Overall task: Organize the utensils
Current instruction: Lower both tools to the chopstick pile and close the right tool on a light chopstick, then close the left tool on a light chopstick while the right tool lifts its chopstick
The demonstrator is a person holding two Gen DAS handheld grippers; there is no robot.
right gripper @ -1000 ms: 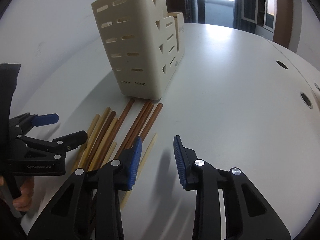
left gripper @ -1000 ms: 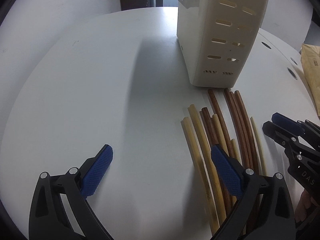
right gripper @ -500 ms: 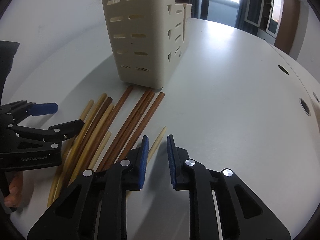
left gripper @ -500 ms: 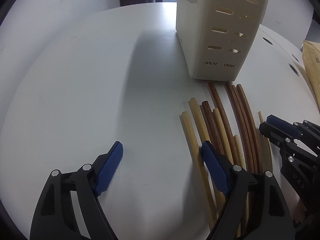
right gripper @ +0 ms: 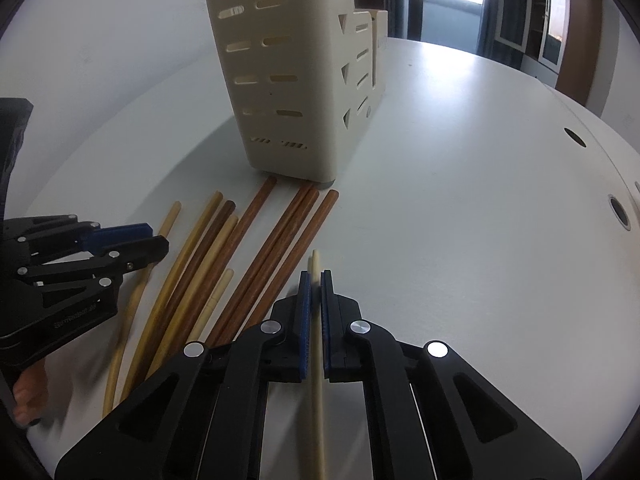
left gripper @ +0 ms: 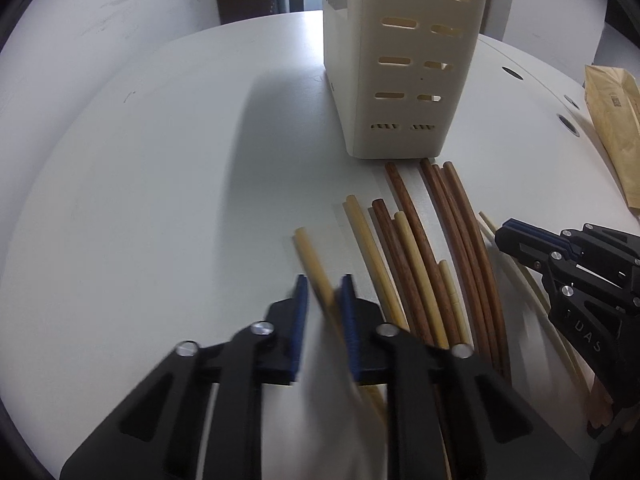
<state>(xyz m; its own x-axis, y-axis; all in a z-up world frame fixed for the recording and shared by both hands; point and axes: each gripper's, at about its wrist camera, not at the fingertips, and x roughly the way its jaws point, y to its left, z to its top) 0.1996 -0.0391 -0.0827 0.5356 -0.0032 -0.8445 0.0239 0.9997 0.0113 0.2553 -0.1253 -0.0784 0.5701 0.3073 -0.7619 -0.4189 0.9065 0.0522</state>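
Several light bamboo and dark brown chopsticks (left gripper: 420, 248) lie in a loose row on the white table in front of a cream slotted utensil holder (left gripper: 400, 60); the holder also shows in the right wrist view (right gripper: 288, 80). My left gripper (left gripper: 323, 304) is closed around the leftmost light chopstick (left gripper: 310, 258). My right gripper (right gripper: 315, 304) is shut on the rightmost pale chopstick (right gripper: 316, 268), whose tip sticks out past the blue pads. Each gripper shows in the other's view: the right one (left gripper: 516, 236) and the left one (right gripper: 136, 240).
A brown padded envelope (left gripper: 612, 128) lies at the right edge of the white table (right gripper: 480, 200). Round cable holes (right gripper: 618, 212) sit along the table's right side. A doorway and windows are behind the table.
Both grippers closed: the left from wide open onto the leftmost light chopstick, the right from half open onto the rightmost pale chopstick. Both moved slightly forward.
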